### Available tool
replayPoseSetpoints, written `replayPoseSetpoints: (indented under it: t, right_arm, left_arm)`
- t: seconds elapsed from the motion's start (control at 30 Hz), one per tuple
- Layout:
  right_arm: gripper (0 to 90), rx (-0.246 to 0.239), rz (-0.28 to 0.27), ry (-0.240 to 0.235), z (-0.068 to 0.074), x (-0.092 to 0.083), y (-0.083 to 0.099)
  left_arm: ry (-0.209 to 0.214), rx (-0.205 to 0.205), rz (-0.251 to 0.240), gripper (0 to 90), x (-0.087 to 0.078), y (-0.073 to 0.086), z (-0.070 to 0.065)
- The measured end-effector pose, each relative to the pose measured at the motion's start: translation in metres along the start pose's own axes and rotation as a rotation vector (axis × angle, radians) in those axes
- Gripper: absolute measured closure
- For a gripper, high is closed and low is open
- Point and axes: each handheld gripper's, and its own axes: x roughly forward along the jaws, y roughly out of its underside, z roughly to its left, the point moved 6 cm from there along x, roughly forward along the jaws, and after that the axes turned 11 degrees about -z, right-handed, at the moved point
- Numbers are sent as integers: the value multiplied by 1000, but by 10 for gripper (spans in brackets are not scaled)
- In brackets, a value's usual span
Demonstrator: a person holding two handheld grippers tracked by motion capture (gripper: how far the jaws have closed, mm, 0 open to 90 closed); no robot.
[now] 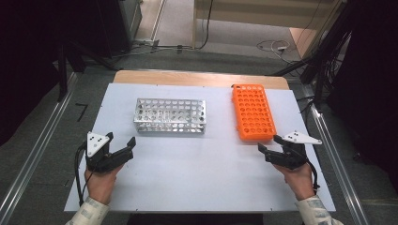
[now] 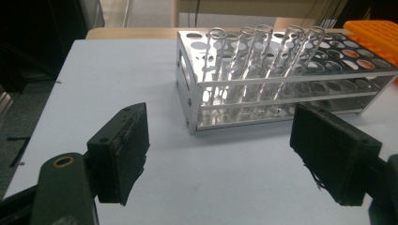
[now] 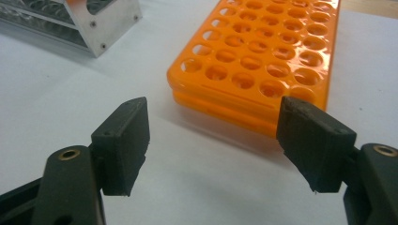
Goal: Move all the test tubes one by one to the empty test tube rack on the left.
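Note:
A silver metal rack (image 1: 170, 115) stands in the middle of the white board, and in the left gripper view that rack (image 2: 281, 89) holds several clear glass tubes (image 2: 253, 51) upright. An orange rack (image 1: 253, 111) with empty holes lies at the right; the right gripper view looks onto its near end (image 3: 263, 61). My left gripper (image 1: 121, 138) sits at the board's front left, open, with nothing between its pads (image 2: 123, 152). My right gripper (image 1: 268, 143) hovers just in front of the orange rack's near end, also open and empty, pads (image 3: 126, 143) wide apart.
The white board (image 1: 197, 173) lies on a wooden table (image 1: 197, 78) whose far edge shows behind it. Metal rails (image 1: 33, 154) run along both sides. Cables (image 1: 277, 47) lie on the floor beyond the table.

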Motion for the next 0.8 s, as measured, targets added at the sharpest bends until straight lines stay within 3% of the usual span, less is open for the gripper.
replayPoseSetpoints:
  t: [0.6,0.8]
  right_arm:
    - [246,49,4,72,-29,-18,12]
    - [246,85,18,128,-48,-23,20]
  left_arm:
    - [-53,3,11,194,-22,10,23]
    - [-67,1,11,194,-26,12,29]
